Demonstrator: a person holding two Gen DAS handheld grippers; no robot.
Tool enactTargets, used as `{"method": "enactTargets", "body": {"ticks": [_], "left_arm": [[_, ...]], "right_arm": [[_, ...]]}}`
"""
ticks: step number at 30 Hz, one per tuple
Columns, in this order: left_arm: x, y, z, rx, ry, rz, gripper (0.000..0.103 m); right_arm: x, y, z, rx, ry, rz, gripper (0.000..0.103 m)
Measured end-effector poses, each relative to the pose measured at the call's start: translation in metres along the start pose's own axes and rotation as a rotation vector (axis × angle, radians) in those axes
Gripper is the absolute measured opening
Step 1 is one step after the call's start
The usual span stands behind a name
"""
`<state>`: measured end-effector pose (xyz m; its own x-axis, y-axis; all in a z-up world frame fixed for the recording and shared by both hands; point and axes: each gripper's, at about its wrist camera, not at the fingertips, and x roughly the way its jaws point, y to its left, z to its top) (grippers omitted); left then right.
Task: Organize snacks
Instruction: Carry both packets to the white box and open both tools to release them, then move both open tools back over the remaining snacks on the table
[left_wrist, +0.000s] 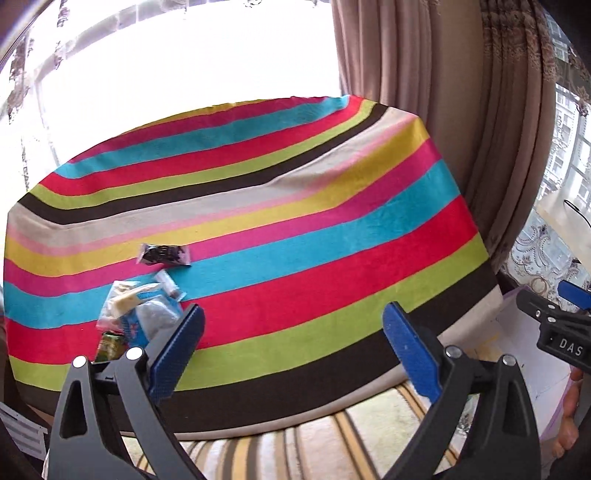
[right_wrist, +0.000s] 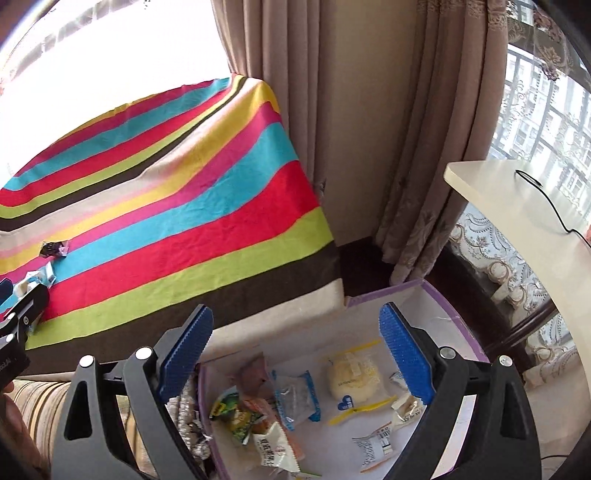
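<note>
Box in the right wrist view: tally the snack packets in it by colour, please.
Green packet: 1
Blue-edged clear packet: 1
Yellow-edged packet: 1
Pink or orange packets, overlapping: at least 1
White packets: at least 3
Total in the box: at least 7; the overlapping pile on its left side hides any others.

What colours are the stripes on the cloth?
The cloth has red, blue, lime, brown, cream, pink and yellow stripes, clearest in the left wrist view.

Both wrist views angle downward, sharing the striped cloth (left_wrist: 295, 229)
</note>
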<state>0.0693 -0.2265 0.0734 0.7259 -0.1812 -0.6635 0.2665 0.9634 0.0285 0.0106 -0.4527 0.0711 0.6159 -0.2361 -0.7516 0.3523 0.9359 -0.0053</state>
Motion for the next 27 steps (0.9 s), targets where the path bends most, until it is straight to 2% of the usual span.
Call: {"method": "enactTargets", "body": {"ticks": [5, 10, 15, 19, 22, 27], "left_arm": [[-0.002, 0.050, -0.008, -0.093, 0.020, 0.004, 0.097], [-0.001, 0.100, -0.022, -0.194, 0.064, -0.012, 0.097], [-0.003, 0.147, -0.036, -0.254, 0.099, 0.023, 0.097], [0.002, 0.181, -0.047, -0.309, 0.156, 0.007, 0.097], [0.010, 0.201, -0.055, -0.348, 0.204, -0.005, 0.087], [0.024, 0.219, -0.059, -0.356, 0.252, 0.009, 0.082]], "right_arm": [[-0.002, 0.038, 0.002, -0.028, 0.024, 0.141, 0.089], [0.003, 0.085, 0.000, -0.069, 0.067, 0.226, 0.089], [0.011, 0.127, -0.008, -0.095, 0.129, 0.319, 0.089], [0.014, 0.155, -0.013, -0.123, 0.155, 0.340, 0.089], [0.017, 0.170, -0.014, -0.143, 0.167, 0.349, 0.089], [0.021, 0.196, -0.019, -0.193, 0.193, 0.360, 0.089]]}}
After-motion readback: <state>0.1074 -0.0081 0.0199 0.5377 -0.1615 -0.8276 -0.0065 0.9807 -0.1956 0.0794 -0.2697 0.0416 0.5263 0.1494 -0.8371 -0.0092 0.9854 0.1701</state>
